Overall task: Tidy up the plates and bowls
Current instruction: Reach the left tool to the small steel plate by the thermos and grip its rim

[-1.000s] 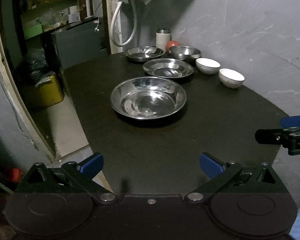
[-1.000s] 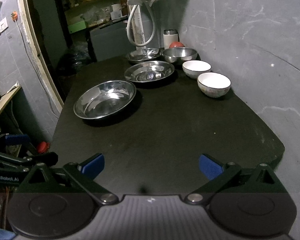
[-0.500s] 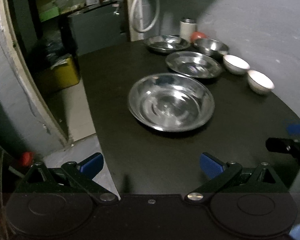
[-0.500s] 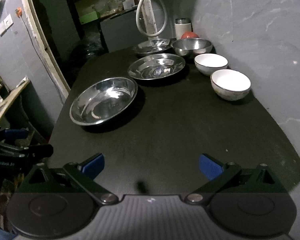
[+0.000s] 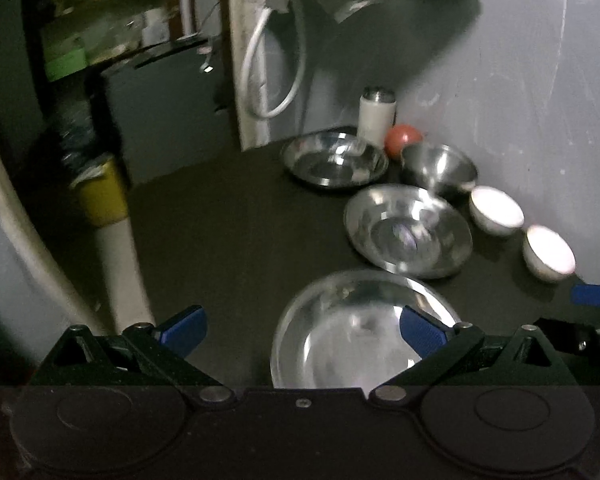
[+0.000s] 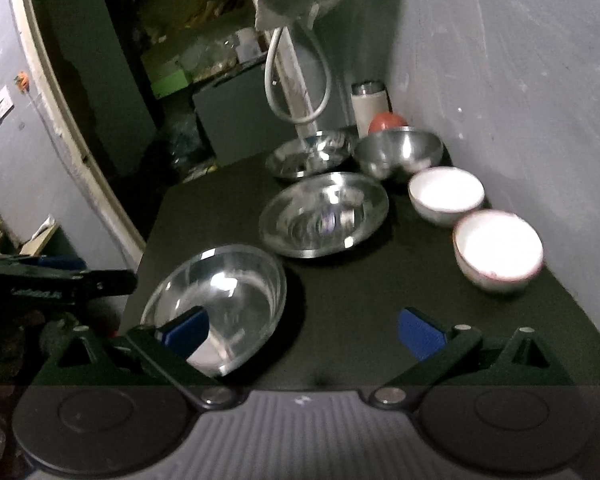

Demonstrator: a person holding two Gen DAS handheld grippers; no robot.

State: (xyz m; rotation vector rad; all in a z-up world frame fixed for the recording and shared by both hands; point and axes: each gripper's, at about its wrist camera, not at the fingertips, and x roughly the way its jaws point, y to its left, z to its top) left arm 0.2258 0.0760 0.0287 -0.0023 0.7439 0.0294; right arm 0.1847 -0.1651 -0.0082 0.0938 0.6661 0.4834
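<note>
Hovering low over the dark desk (image 6: 360,312), the left gripper (image 5: 302,328) and the right gripper (image 6: 304,330) are both holding their jaws spread, pinching nothing. The nearest steel plate (image 5: 364,332) is lying just ahead of the left jaws, under their right tip, and by the left tip of the right jaws. Beyond it a second steel plate (image 6: 324,214) is sitting, with a third plate (image 6: 312,152) and a steel bowl (image 6: 400,152) farther off. Two white bowls (image 6: 498,250) are standing ahead-right of the right jaws, beside the wall (image 6: 520,80).
</note>
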